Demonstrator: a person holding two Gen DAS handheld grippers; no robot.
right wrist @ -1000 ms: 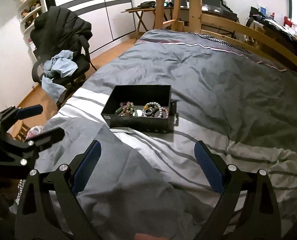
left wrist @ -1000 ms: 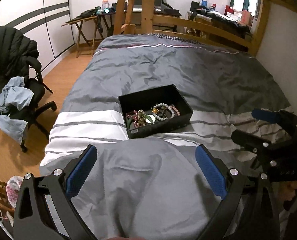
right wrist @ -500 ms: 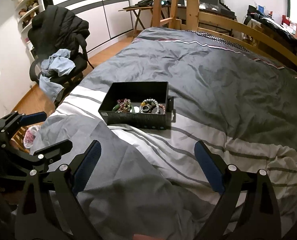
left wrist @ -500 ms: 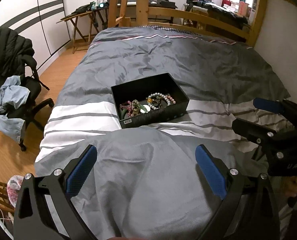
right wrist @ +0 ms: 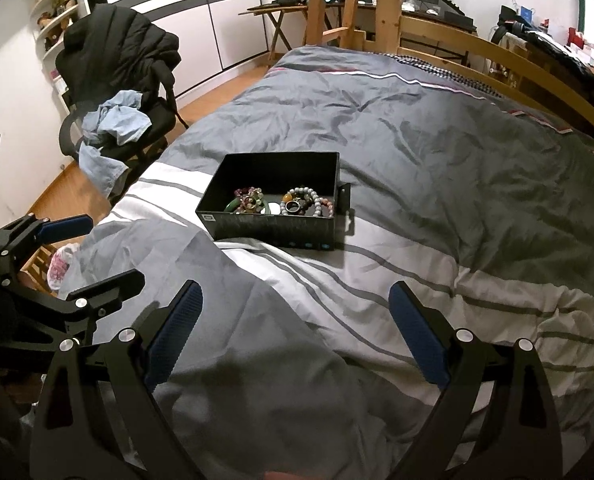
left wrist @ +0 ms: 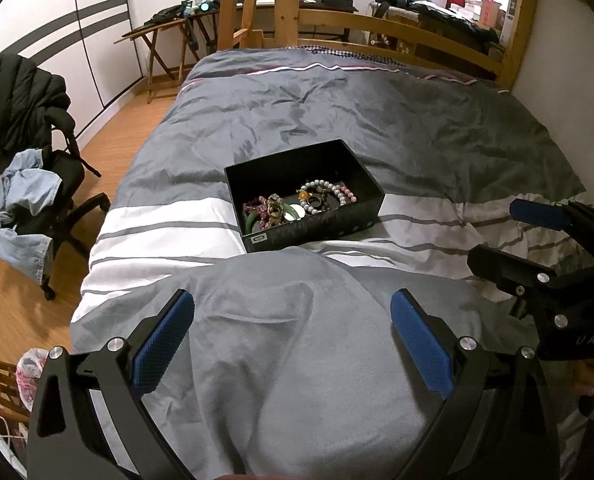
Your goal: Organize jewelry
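Observation:
An open black box [left wrist: 317,236] [right wrist: 271,230] rests on the grey and white striped duvet [left wrist: 337,128] [right wrist: 437,160] in the middle of the bed. Inside lie several pieces of jewelry: a pale bead bracelet [left wrist: 339,190] [right wrist: 317,200], a pink bead bracelet [left wrist: 259,208] [right wrist: 249,193], a green bangle [left wrist: 251,222] and rings. My left gripper [left wrist: 293,336] [right wrist: 71,252] hovers open over a grey blanket fold in front of the box, nothing between its blue pads. My right gripper [right wrist: 295,328] [left wrist: 509,236] is open too, to the right of the left one.
A grey blanket [left wrist: 297,340] is bunched at the near end of the bed. An office chair [left wrist: 29,152] [right wrist: 121,92] with a black jacket and blue clothes stands left of the bed. A wooden bed frame [left wrist: 377,24] and ladder [right wrist: 349,4] rise behind.
Both grippers have drifted a little; the box now sits slightly higher and further left in the left wrist view. Both stay open and empty.

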